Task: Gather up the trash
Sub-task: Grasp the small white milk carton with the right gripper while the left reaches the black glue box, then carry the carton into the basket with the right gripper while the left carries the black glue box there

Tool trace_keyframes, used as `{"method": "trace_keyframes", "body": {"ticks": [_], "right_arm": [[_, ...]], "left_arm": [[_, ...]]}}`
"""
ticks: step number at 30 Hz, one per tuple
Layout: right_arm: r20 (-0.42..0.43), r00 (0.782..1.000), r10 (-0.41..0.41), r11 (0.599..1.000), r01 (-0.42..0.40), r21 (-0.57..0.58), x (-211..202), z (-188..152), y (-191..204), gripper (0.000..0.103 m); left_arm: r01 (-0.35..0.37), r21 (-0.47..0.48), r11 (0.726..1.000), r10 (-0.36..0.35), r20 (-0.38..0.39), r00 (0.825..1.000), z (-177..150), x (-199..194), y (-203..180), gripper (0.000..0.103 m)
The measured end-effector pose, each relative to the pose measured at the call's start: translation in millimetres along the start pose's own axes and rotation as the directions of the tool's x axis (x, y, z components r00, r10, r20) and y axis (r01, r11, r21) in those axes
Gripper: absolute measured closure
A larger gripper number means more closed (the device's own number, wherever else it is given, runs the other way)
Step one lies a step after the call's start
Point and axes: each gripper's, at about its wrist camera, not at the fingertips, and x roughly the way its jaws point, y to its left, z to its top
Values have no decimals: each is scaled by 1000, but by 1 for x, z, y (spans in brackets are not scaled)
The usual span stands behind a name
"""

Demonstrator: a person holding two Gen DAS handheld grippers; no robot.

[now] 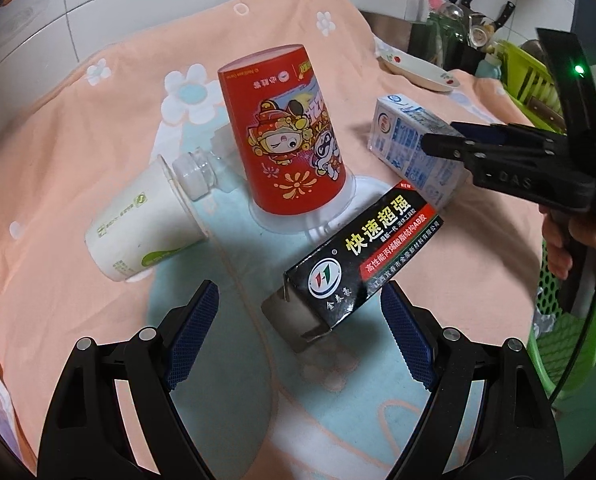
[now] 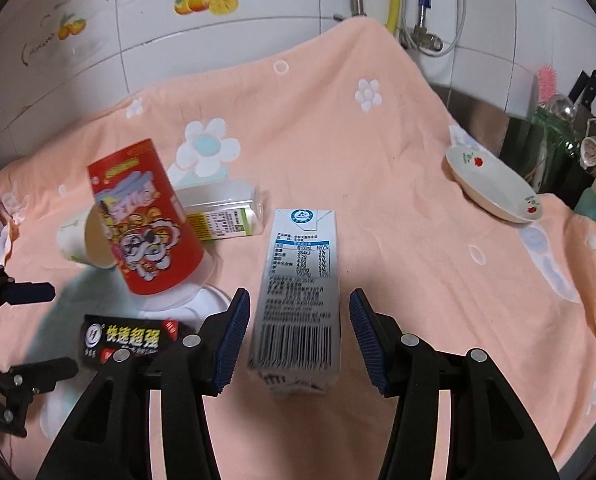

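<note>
Around the upside-down red cup on the peach flowered cloth lies the trash to collect. Left of the red cup, a white cup rests on its side, with a clear bottle behind it. Right of the red cup lies a milk carton; in front of the red cup lies a black glue box.

Right gripper: jaws apart, straddling the milk carton's near end with a gap on each side. No pad touches it yet; the placement suits closing across the carton's narrow width.

Left gripper: jaws wide apart, empty, framing the glue box's open end, likely its next pick-up.
</note>
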Motion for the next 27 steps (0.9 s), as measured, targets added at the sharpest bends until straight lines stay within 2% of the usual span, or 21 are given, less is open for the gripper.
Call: {"method": "trace_keyframes", "body": {"ticks": [2, 4, 9, 14, 27], "right_arm": [[-14, 1000, 6, 1000, -6, -2, 5, 1, -1, 62], [-16, 1000, 8, 1000, -9, -4, 5, 1, -2, 63], [1, 1000, 22, 1000, -22, 3, -7, -4, -5, 64], [26, 999, 21, 1000, -21, 1, -29, -13, -7, 64], [78, 997, 6, 999, -9, 39, -91, -59, -21, 64]], "left_arm": [[2, 15, 1000, -2, -1, 1000, 0, 2, -3, 21], [10, 35, 999, -11, 1, 1000, 1, 2, -6, 21], [33, 110, 993, -35, 14, 999, 5, 3, -18, 21], [57, 211, 976, -61, 13, 998, 12, 12, -36, 21], [73, 261, 963, -75, -3, 997, 24, 41, -43, 21]]}}
